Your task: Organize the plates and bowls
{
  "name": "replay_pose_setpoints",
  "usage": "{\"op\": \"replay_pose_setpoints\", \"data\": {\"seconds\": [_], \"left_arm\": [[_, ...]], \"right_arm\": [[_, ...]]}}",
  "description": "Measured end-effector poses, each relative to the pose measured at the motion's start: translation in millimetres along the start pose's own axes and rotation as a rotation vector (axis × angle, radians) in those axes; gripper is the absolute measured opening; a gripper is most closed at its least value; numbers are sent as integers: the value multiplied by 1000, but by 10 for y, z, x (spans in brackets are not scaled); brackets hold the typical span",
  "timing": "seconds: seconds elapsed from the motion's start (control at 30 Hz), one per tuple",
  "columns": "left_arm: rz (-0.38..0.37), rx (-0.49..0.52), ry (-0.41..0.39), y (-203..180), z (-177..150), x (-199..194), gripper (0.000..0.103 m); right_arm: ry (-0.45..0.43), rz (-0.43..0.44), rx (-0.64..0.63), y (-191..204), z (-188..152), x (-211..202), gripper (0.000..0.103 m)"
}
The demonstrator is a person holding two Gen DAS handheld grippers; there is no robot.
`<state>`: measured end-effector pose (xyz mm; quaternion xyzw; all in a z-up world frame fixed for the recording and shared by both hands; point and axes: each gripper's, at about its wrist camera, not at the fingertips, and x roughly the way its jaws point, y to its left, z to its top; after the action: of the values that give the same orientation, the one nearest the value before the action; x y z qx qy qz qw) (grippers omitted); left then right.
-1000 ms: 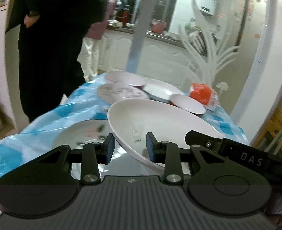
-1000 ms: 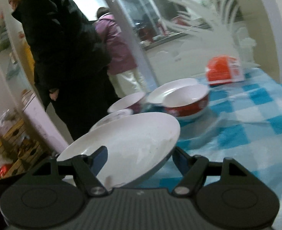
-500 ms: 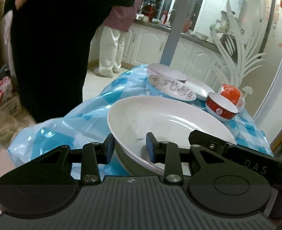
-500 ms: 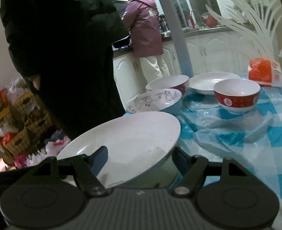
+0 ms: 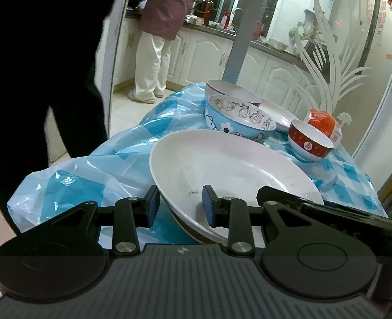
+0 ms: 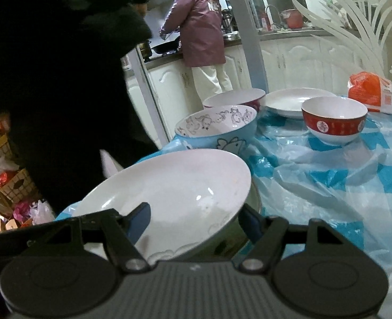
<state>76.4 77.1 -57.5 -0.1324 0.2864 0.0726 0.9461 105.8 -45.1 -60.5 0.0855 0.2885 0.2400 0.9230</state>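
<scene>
Where tongs (image 5: 180, 207) straddle it, white plate (image 5: 230, 170) looks faintly smeared.

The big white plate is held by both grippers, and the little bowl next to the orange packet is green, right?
Not quite. The little bowl by the orange packet is red with a white inside, as the right wrist view shows. Both grippers, left and right, do hold the big white plate.
</scene>
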Motion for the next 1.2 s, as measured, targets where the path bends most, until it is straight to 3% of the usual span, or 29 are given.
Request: {"op": "replay_pose_setpoints", "data": {"seconds": [0.33,0.47,0.63,0.73,0.97,1.2], "left_arm": [[-9,5,11,60,-14,10,36],[-9,7,0,72,-16,-20,45],[1,-5,-9,106,-21,-32,47],[8,-3,-12,106,-20,-43,49],[22,-2,-42,98,20,-118,62],[9,16,-53,17,40,-170,78]], "right_arm": [[-5,14,-3,-3,-8,-37,76],[-7,21,0,-15,-5,-69,78],[4,-8,29,-56,-1,-97,86],[-8,8,65,-143,3,-127,86],[-74,-14,43,-159,45,-264,94],[-108,-67,116,-424,82,-322,99]]}}
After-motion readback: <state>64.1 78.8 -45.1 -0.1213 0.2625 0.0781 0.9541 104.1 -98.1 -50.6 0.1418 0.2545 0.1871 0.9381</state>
